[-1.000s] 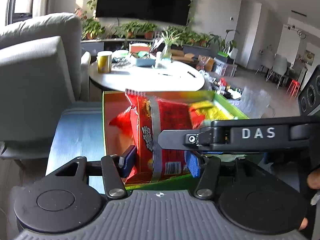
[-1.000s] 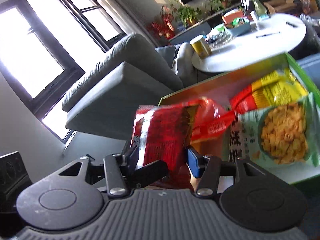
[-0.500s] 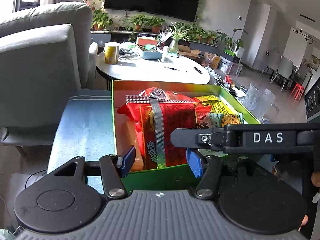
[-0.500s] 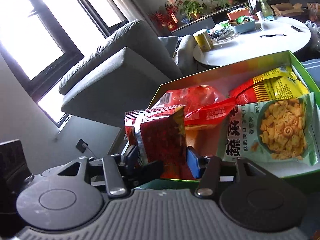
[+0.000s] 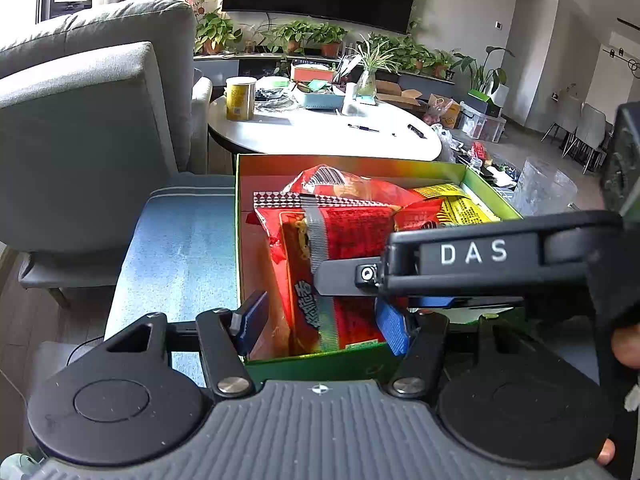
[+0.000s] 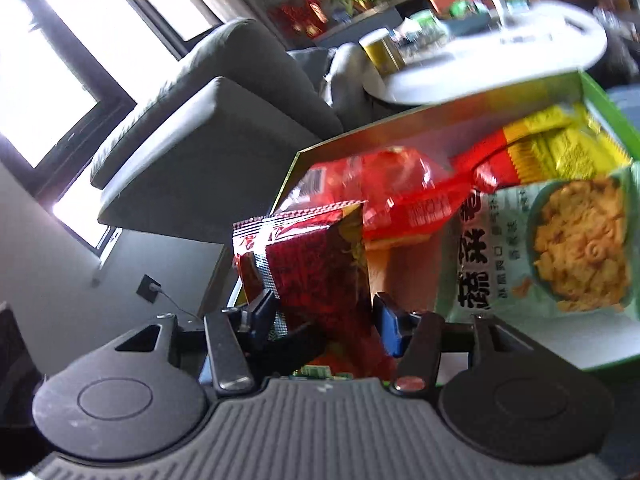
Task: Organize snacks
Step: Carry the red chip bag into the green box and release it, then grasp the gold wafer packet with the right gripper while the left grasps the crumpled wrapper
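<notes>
While the red crinkled foil snack packet (image 6: 316, 276) stands upright at the near left end of the green cardboard box (image 5: 352, 164), the right gripper (image 6: 324, 316) is clamped on its lower part, both blue pads pressing the foil. The left gripper (image 5: 320, 316) has just been opening; its pads stand clear on either side of the packet, touching nothing.

Findings on risk:
- The packet rests on its narrow edge. Once the right jaws part, I judge it likely to topple against the left wall or onto the other red bag (image 6: 384, 184) lying further in.
- The grip is low on thin foil; a pull or twist could crease or tear the seam.
- The right gripper's arm crosses directly in front of the left gripper. Any withdrawal made without care could knock the two tools together and drag the packet out.
- The pale green cracker bag (image 6: 560, 252) lies near right and the yellow bag (image 6: 556, 148) far right; a falling packet could disturb them.
</notes>
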Demonstrator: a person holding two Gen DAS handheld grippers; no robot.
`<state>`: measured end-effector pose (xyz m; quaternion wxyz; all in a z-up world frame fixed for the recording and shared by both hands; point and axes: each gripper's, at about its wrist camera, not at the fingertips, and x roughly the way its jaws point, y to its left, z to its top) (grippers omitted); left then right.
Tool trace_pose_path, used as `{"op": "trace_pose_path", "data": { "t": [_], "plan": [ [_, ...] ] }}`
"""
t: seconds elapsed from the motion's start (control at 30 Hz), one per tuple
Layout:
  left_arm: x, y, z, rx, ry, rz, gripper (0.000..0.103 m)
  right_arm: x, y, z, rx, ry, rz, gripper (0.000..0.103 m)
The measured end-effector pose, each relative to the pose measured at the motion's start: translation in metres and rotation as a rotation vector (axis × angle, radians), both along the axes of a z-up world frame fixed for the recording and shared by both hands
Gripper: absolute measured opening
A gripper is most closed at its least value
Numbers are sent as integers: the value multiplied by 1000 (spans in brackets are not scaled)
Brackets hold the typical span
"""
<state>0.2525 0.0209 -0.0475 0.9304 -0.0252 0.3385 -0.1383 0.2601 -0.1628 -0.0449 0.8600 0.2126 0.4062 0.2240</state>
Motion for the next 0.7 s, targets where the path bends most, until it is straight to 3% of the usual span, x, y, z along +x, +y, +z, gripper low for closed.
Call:
{"op": "trace_pose_path", "data": {
  "t": [0.13,0.3,0.7],
  "plan": [
    [-2,3,0,-17,3,2,56,6,-3,-5,40,27,15,55],
    [-18,4,6,-34,8,14,56,-8,-11,4,38,-18,15,57],
    [-81,7,33,-84,-45,28,62,-83,-67,30,-40,-150,-35,59]
  ]
}}
